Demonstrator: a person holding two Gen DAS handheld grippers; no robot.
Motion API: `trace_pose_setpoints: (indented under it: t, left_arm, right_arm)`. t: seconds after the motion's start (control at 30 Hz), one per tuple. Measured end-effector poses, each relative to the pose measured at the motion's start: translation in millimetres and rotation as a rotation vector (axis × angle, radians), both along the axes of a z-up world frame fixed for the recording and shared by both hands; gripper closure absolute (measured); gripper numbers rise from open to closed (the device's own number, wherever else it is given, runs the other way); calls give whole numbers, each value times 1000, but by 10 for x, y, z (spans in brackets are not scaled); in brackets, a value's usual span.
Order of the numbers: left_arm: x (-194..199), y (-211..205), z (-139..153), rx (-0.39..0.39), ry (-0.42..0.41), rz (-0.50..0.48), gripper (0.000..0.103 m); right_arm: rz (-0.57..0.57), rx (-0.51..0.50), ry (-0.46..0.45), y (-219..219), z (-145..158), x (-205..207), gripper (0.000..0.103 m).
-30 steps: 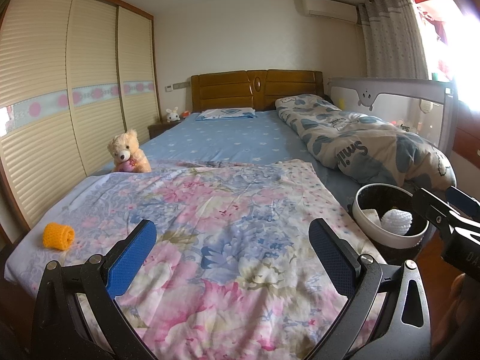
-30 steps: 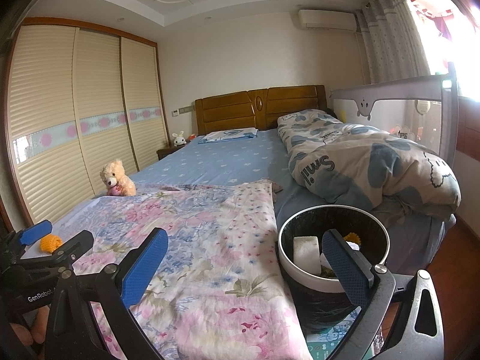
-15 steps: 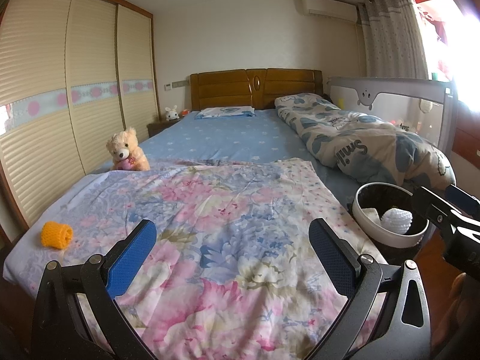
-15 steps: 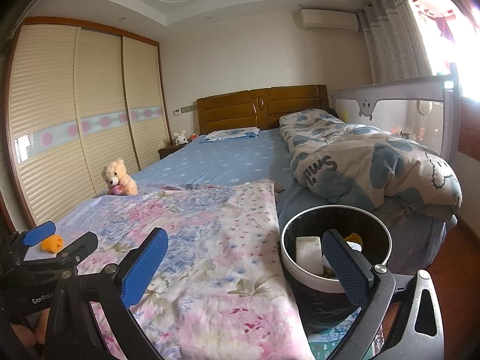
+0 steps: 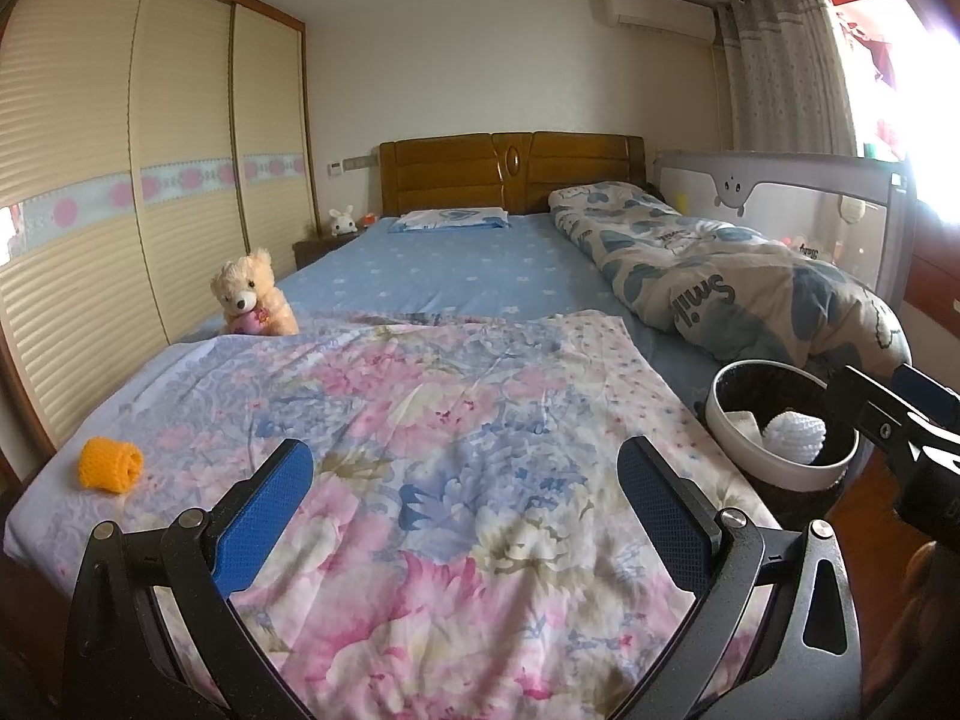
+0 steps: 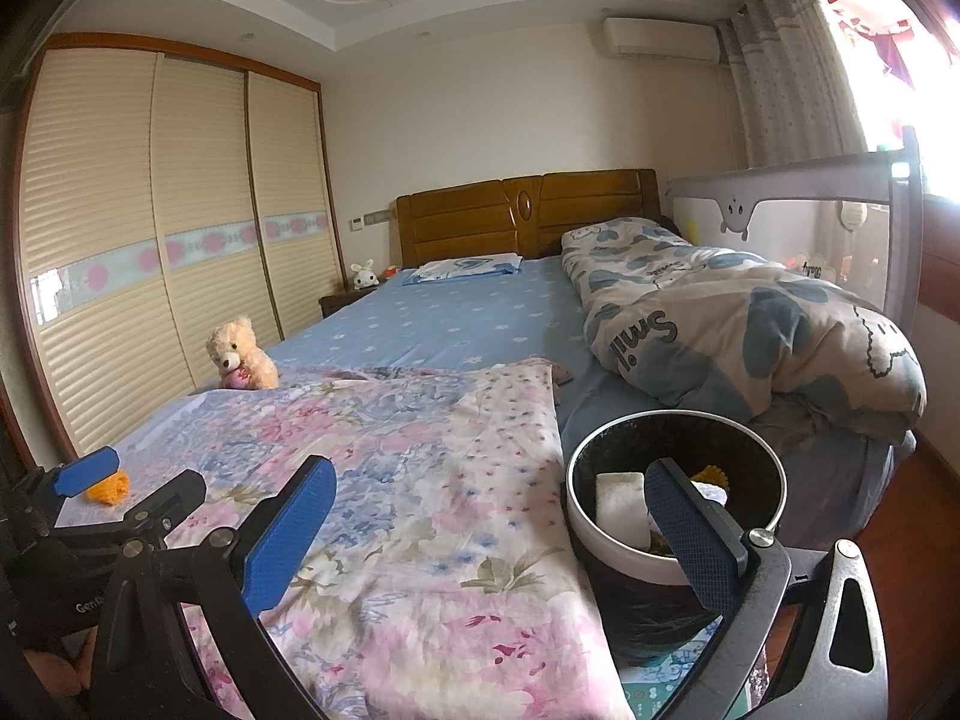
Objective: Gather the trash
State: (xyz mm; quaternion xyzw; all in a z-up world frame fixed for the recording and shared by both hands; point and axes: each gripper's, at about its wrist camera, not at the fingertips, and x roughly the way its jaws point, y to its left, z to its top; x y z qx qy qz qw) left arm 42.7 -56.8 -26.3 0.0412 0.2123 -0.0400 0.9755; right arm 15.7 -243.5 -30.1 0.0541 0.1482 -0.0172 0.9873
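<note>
We see the sheet [image 5: 456, 420] ahead under our left gripper [image 5: 474, 498], the knit roll [image 5: 111, 464] on it to the left, the bear [image 5: 252, 300] beyond, the bin [image 6: 672, 516] off the bed's right edge.

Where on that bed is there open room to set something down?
The floral sheet lies bare between the orange knit piece and the trash bin; the blue sheet beyond the teddy bear too. The rolled duvet crowds the right side.
</note>
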Motion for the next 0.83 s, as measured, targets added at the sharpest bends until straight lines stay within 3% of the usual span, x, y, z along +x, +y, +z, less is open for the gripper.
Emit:
trace_pose_setpoints:
  t: [0.83]
  left_arm:
    - [20, 21, -54, -8, 4, -1, 0]
  right_arm:
    - [10, 1, 19, 11, -54, 53, 0]
